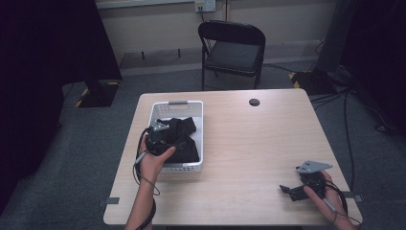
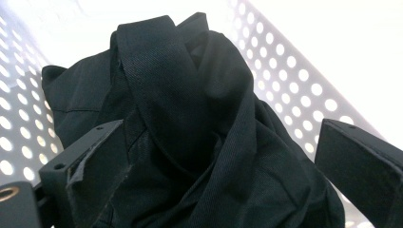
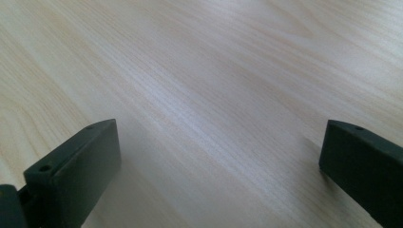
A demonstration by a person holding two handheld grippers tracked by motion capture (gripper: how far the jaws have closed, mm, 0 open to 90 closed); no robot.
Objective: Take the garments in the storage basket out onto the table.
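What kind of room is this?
Probably an office or lab set up for recording: a light wooden table with a cable hole, a black folding chair on grey carpet, and cables trailing across the floor towards dark equipment.

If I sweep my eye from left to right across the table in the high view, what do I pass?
White perforated basket with the black cloth and the left gripper in it → round hole in the tabletop → right gripper, jaws apart, near the table's right front corner.
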